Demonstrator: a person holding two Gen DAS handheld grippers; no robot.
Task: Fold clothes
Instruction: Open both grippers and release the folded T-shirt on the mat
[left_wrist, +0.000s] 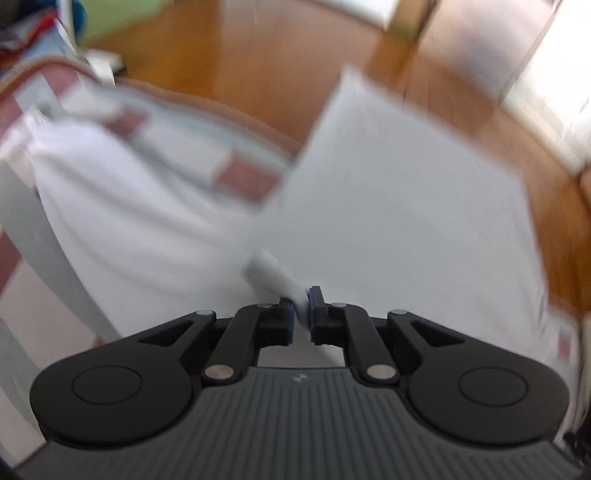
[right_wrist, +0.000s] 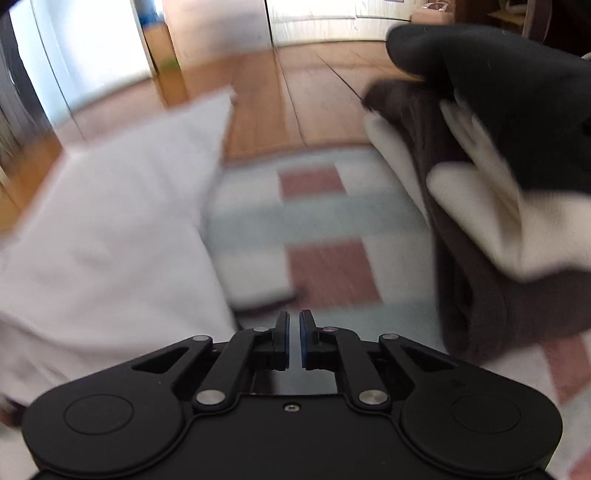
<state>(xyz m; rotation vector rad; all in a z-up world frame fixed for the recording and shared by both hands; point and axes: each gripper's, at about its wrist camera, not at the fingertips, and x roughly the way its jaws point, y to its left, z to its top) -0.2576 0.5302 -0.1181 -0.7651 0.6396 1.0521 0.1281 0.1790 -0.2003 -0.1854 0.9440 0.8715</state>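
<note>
**White cloth lifted for a fold, one corner pinched**

The left gripper (left_wrist: 302, 310) is clamped on a bunched edge of the white garment (left_wrist: 388, 206). A twist of fabric sits squeezed between its blue pads, and the rest of the cloth fans out from there, part of it raised off the floor and spreading toward the far right. The other part sags to the left over the checked rug (left_wrist: 243, 177) of red, white and grey squares. The picture is smeared, so I cannot make out whether this is a shirt or something else.

The right gripper (right_wrist: 294, 339) has its jaws nearly together with only a thin slit between the pads, and nothing is caught in them. The white garment lies just to its left in that view; bare rug lies ahead of it. To the far right sits a heap of dark and cream clothes (right_wrist: 480, 206), untouched, apparently waiting their turn.

To my eye the fold is only partly under way: one hand holds an edge, the other holds nothing. The next move seems to call for the empty gripper to open, reach left to the cloth's free edge and take hold, so both hands can carry it over evenly. With one corner held alone, the cloth may droop and crease.
</note>
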